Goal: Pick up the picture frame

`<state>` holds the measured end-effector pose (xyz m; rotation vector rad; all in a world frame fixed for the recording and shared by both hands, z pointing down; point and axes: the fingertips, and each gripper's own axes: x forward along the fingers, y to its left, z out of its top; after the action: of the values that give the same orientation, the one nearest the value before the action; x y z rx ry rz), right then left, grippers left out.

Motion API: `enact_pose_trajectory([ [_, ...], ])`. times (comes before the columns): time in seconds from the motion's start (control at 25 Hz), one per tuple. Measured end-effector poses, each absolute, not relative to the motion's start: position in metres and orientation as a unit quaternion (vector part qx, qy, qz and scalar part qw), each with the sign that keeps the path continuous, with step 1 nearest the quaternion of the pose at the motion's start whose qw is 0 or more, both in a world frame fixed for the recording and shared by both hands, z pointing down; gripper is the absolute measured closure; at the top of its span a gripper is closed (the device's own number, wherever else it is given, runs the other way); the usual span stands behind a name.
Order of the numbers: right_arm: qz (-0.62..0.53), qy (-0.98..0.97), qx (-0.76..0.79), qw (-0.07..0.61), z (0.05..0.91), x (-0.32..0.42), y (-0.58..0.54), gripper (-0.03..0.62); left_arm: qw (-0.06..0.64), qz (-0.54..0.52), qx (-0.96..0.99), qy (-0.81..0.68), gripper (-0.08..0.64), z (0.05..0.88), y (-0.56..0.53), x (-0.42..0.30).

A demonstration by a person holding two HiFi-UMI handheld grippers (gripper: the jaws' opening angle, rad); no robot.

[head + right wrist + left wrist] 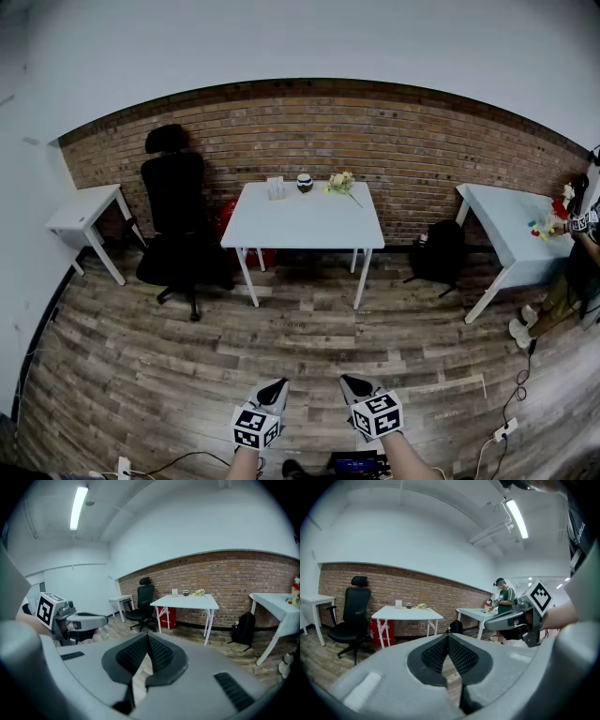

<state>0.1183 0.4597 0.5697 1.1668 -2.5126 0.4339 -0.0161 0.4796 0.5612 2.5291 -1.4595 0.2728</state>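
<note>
**Both grippers closed and empty, held low side by side**

The left gripper (277, 384) and the right gripper (351, 381) sit at the bottom of the head view, near each other but apart, tips forward and tilted a little downward; in the left gripper view the dark ribbed pads (434, 655) meet at their tips with nothing between them; the right gripper view shows the same closed, empty jaws; the left marker cube (255, 427) and the right marker cube (378, 415) face up toward the camera; the left forearm (245, 464) and the right forearm (407, 460) run back out of frame; each gripper shows at the edge of the other's view.
</note>
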Motion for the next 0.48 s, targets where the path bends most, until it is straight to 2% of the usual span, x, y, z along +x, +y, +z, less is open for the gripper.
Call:
enact_pose_trajectory([
  [0.48, 0.146, -0.885, 0.412, 0.162, 0.5661, 0.1194, 0.4569, 0.583, 0.093, 0.089, 0.866, -0.484, 0.548, 0.5529, 0.4760, -0.0084],
])
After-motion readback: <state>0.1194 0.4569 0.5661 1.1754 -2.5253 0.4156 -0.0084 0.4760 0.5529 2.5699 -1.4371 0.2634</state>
